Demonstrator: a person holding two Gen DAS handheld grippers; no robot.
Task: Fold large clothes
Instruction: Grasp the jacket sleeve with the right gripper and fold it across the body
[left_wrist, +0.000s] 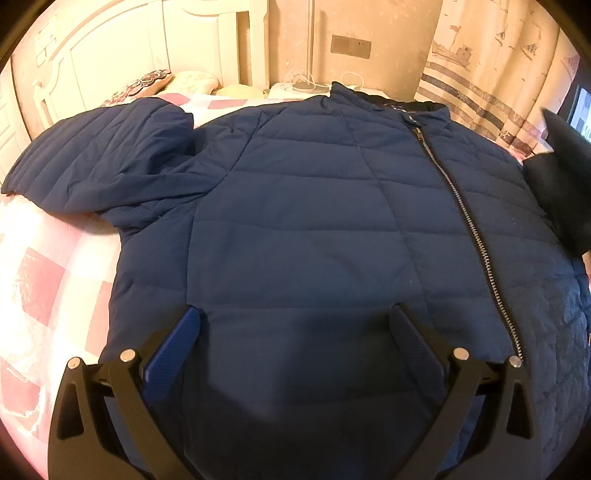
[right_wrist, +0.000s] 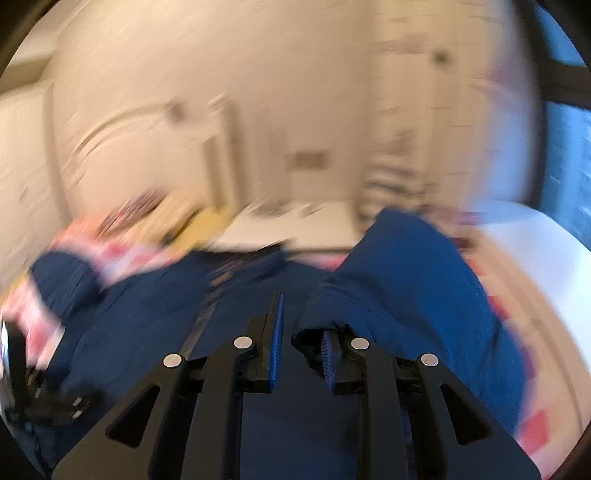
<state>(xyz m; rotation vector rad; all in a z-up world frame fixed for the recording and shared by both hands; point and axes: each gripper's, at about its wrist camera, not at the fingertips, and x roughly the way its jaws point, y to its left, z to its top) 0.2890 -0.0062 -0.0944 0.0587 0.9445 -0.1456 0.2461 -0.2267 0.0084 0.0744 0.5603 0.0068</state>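
Jacket: a big dark blue puffy jacket (left_wrist: 295, 221) lies flat on the bed (left_wrist: 44, 280), zipped up, with the collar at the far end near the wall.

Zipper: a silver zipper (left_wrist: 469, 229) runs down the front, a bit to one side in the left wrist view.

Left sleeve: it is bent back on itself (left_wrist: 110, 155) at the far left and sticks out over the pink and white bedcover.

Left claw: the left gripper (left_wrist: 295, 332) hovers over the bottom hem with its jaws wide apart and nothing in them.

Right claw: the right gripper (right_wrist: 301, 336) has its jaws almost together, and blue cloth (right_wrist: 406, 288) bunches up at the right pad (the picture is very blurry, so I cannot tell for sure if the cloth is pinched).

How it feels: I think the jacket is soft, puffy and light, and its smooth cloth may slide. It will flop, not stay stiff.

Where to grab: the hem corners, the cuffs or the shoulder seams look best, because the cloth is thinner there. A fat puffy part could slip out.

Edges: the bed ends close on the left, and a dark thing (left_wrist: 561, 184) sits by the jacket on the right.

Room: there is open bedcover on the left for folding the sleeve in.
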